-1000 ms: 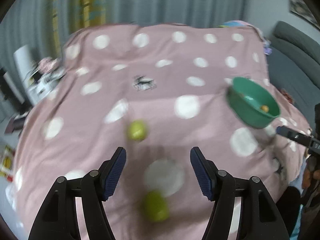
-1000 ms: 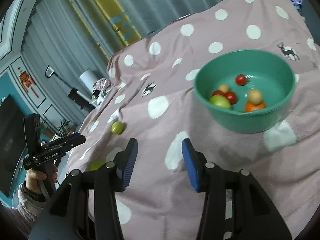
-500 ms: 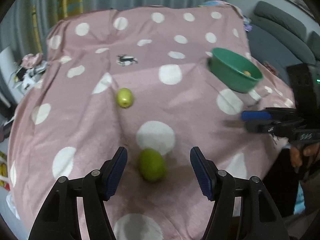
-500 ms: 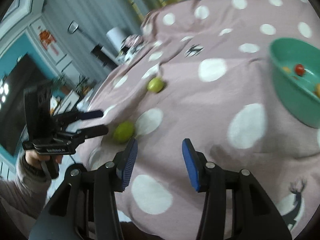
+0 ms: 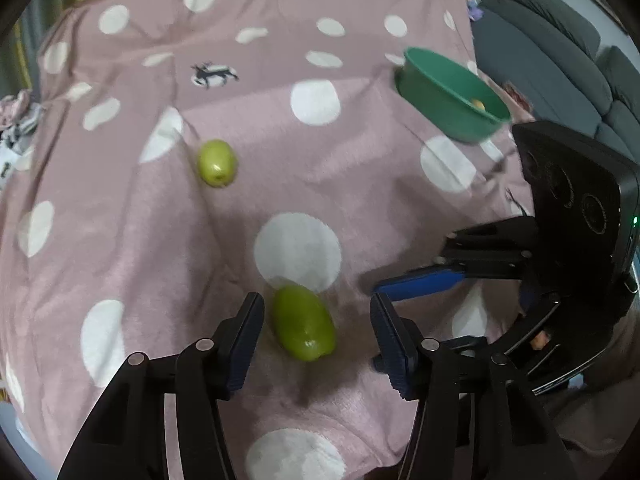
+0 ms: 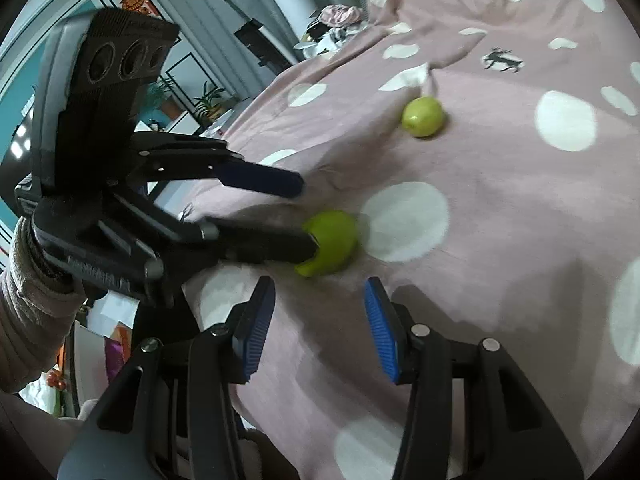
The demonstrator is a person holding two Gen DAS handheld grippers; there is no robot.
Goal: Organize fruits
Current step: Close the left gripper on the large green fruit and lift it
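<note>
A green oval fruit [image 5: 304, 322] [image 6: 332, 240] lies on the pink dotted cloth [image 5: 320, 160]. My left gripper [image 5: 318, 336] [image 6: 306, 216] straddles it, its jaws closing, with a gap still showing on both sides of the fruit. A second, rounder green fruit [image 5: 216, 162] [image 6: 423, 116] rests farther back on the cloth. The green bowl [image 5: 448, 96] sits at the far right with a small orange fruit [image 5: 477, 104] showing inside. Just right of the left one, my right gripper [image 6: 318, 328] [image 5: 404, 316] stands open, with only cloth between its fingers.
A grey sofa [image 5: 560, 60] runs along the far right of the bed. Past the cloth's left edge are a white cylinder [image 6: 294, 4], a pile of clothes [image 6: 340, 14] and potted plants [image 6: 208, 100]. A person's sleeve [image 6: 24, 320] holds the left gripper.
My left gripper has tipped down over the near green fruit and its jaws have narrowed around it. My right gripper has swung left, away from the bowl, close to the left gripper.
</note>
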